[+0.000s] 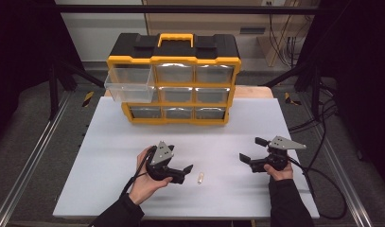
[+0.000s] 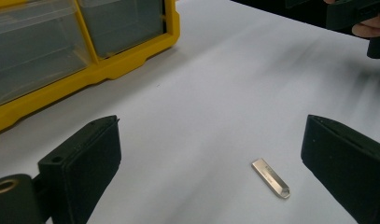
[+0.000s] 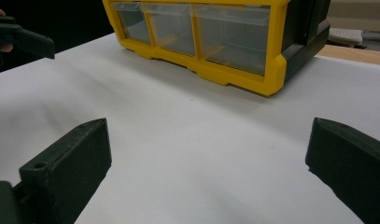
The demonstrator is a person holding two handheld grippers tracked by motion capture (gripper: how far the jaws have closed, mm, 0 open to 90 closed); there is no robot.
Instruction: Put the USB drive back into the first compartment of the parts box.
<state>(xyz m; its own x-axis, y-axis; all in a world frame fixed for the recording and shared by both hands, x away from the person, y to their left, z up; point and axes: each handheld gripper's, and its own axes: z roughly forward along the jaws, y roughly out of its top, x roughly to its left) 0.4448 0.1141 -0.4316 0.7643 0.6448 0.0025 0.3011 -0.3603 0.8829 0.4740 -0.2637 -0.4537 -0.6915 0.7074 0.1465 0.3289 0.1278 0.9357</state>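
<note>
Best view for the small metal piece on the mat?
Left gripper view: the small metal piece lies large between the open jaws, its flat shape and pointed end clear. High view has it as a tiny pale speck by the left gripper.

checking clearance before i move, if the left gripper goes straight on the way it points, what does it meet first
Most likely the small metal piece lying on the white table, just ahead between the open jaws of the left gripper. Past it the surface looks bare, though depth is hard to judge.
</note>
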